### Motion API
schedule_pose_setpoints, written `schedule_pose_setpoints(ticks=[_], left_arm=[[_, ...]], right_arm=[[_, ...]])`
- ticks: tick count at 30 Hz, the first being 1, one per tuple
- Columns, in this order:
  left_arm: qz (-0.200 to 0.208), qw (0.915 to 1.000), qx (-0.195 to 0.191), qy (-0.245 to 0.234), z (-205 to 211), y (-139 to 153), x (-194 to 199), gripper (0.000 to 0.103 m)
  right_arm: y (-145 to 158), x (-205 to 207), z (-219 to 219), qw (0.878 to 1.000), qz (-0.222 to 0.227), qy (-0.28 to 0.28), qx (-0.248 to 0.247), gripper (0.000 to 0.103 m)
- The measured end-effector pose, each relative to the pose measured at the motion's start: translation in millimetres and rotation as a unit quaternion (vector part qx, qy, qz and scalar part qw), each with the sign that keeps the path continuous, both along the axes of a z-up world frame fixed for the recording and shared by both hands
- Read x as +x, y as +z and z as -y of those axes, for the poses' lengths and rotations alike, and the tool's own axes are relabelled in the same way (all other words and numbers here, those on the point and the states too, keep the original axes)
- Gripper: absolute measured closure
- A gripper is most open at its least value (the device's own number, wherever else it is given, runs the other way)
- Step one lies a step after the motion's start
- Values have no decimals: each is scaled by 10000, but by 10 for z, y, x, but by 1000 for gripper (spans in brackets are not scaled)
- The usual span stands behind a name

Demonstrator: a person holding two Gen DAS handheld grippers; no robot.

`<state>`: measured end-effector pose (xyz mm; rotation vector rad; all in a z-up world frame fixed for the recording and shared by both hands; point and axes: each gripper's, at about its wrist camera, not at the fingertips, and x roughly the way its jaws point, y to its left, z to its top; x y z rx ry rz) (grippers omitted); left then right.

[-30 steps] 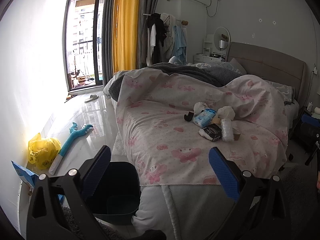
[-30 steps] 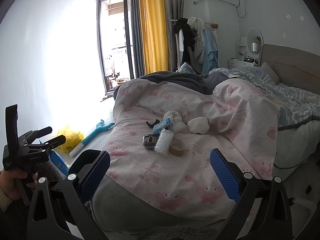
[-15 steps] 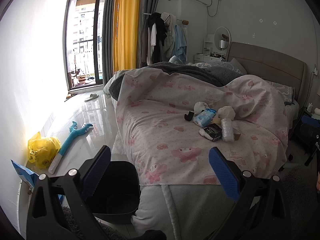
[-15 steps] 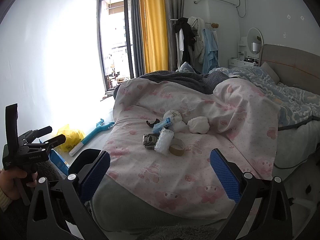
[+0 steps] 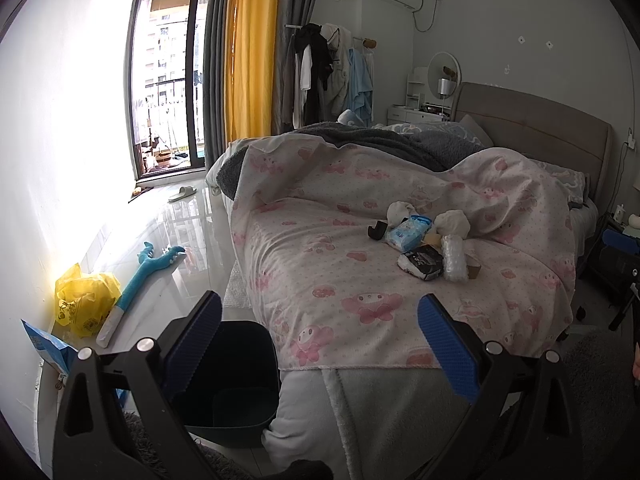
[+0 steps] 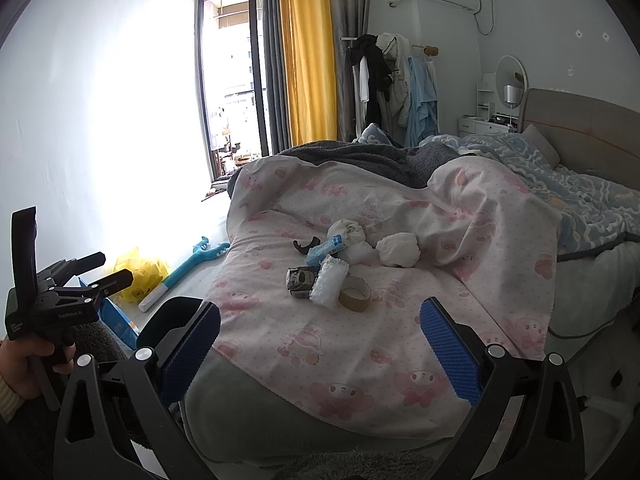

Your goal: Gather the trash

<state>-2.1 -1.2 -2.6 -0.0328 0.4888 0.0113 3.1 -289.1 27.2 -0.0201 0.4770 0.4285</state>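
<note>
Right wrist view: the trash sits in one cluster on the pink bedsheet (image 6: 360, 344), near the middle of the bed. It holds a tape roll (image 6: 354, 294), a bubble-wrap roll (image 6: 329, 280) touching a crumpled dark packet (image 6: 301, 278), a blue wrapper (image 6: 326, 249), a black hook (image 6: 305, 245) and three white wads (image 6: 398, 249). The right hand-held gripper (image 6: 320, 354) hangs over the foot of the bed with its jaws spread wide and nothing between them, well short of the pile. The left hand-held gripper (image 6: 108, 270) shows at the left edge, held in a hand (image 6: 28, 364).

In the left wrist view, the left hand-held gripper (image 5: 320, 344) is likewise wide open and empty. A dark bin (image 5: 234, 376) stands on the floor just beside the bed's corner, partly behind the left finger; what shows of its inside looks bare. A yellow bag (image 5: 86, 298) and a blue toy (image 5: 148, 276) lie on the floor by the wall.

By these signs the collecting has hardly begun: every piece on the bed is untouched, and none is visibly in the bin. Each item has yet to be picked up and carried there. Whether the floor things count as trash I cannot tell.
</note>
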Motion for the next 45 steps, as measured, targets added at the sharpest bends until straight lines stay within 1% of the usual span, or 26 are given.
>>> schedule_pose_setpoints(ticks=[40, 42, 45], left_arm=[[3, 10000, -2, 1, 25, -47, -5, 3], [-1, 10000, -11, 5, 22, -46, -3, 3], [-21, 10000, -15, -23, 33, -67, 9, 3]], right_arm=[[11, 3, -5, 10000, -9, 6, -32, 2], [21, 21, -1, 10000, -42, 19, 22, 2], [27, 33, 62, 9996, -77, 12, 261, 2]])
